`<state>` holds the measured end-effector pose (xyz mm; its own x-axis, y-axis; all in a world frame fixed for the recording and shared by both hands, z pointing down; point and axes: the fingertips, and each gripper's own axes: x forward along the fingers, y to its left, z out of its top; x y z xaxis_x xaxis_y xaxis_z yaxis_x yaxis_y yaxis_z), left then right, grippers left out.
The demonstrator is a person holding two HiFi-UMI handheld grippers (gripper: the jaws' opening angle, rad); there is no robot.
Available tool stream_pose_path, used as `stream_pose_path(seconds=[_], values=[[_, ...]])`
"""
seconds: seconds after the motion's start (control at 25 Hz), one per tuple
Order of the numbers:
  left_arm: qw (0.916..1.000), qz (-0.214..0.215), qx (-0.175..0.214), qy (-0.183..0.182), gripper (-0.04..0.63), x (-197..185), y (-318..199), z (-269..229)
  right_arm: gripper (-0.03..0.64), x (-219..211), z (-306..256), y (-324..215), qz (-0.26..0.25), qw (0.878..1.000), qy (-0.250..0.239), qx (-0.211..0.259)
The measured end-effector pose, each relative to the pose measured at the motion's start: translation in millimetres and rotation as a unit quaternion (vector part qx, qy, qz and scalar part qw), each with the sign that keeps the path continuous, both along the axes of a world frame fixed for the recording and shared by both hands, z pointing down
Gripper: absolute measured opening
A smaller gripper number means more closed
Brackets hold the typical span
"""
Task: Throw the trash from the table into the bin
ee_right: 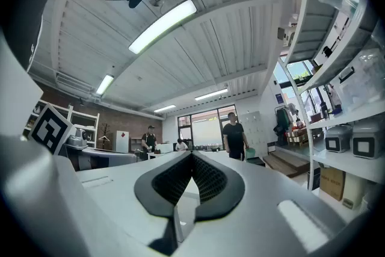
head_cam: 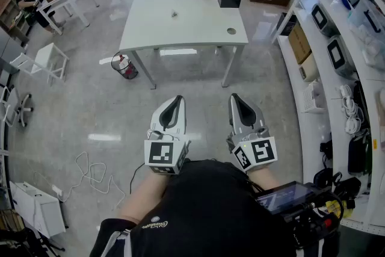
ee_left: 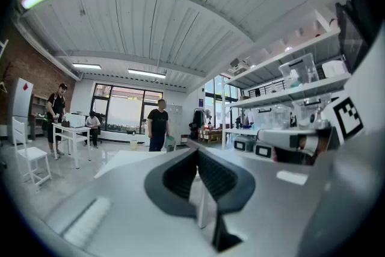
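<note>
Glossy floor separates you from the table [head_cam: 198, 39], where the trash [head_cam: 174, 13] lies, well apart from your left gripper [head_cam: 177, 99] and right gripper [head_cam: 235, 98], both clenched and empty; the bin [head_cam: 125, 65] stands beside a table leg. Reach in without opening and you risk knocking the trash off.

Trash [head_cam: 174, 13] on table [head_cam: 192, 24], bin [head_cam: 125, 65] beside

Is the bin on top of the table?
No, the bin stands on the floor beside the table's front left leg.
</note>
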<state>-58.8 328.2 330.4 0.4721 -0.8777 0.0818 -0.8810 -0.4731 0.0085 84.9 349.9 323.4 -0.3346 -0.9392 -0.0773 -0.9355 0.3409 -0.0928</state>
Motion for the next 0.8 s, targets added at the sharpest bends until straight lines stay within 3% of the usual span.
stream_pose_path(seconds=[0.32, 0.52, 0.8], values=[[0.9999, 0.012, 0.005, 0.003, 0.009, 3.5, 1.9, 7.0, 0.002, -2.4, 4.6, 0.7, -0.001, 1.0, 0.003, -0.003], [0.9999, 0.014, 0.003, 0.003, 0.009, -1.0, 2.4, 7.9, 0.003, -7.0, 3.5, 1.5, -0.011, 1.0, -0.028, -0.006], [0.9999, 0.013, 0.0, 0.01, 0.009, -14.7, -1.6, 12.7, 0.003, -19.8, 9.4, -2.0, -0.011, 1.0, -0.02, -0.011]])
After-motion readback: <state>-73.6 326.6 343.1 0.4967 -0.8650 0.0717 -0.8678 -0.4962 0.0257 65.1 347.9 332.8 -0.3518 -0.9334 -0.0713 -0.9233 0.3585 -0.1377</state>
